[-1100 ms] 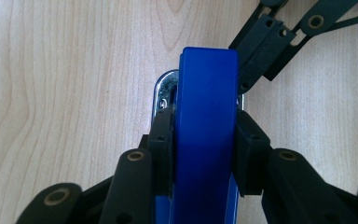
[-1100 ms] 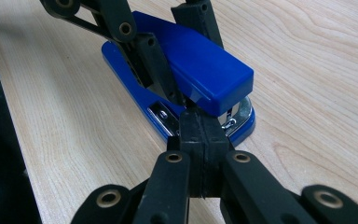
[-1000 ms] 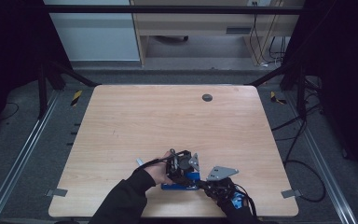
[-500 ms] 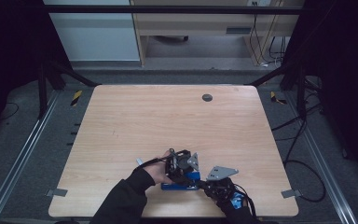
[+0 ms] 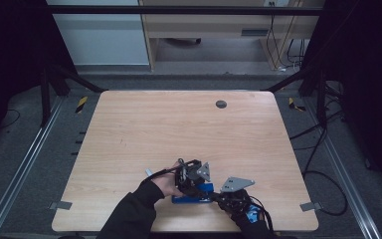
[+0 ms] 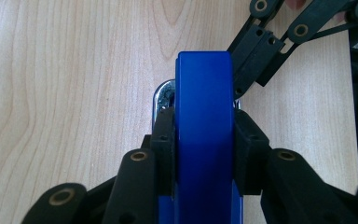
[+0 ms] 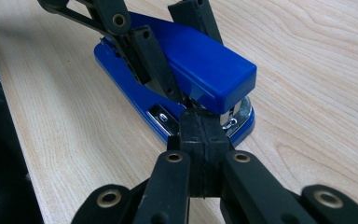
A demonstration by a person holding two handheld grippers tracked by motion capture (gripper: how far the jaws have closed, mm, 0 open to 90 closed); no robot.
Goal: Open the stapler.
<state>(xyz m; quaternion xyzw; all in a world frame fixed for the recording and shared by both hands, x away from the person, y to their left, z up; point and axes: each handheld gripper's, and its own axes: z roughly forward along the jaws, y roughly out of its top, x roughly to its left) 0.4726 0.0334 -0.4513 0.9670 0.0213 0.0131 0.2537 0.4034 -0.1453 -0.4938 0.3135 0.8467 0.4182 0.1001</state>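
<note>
Clamping my left gripper [image 6: 204, 140] across the blue stapler [image 6: 204, 116] lying flat between its jaws, I keep my right gripper [image 7: 199, 135] pressed together, empty, at the stapler's mouth just ahead, where a careless nudge could twist it loose.

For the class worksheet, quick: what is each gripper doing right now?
Left gripper: shut on the blue stapler.
Right gripper: shut, jaws pressed together, holding nothing.

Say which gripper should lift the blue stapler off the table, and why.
Left, probably. The left gripper already clamps the blue stapler across both sides of its top arm. The right gripper has its jaws pressed together at the stapler's front end, seemingly holding nothing.
</note>
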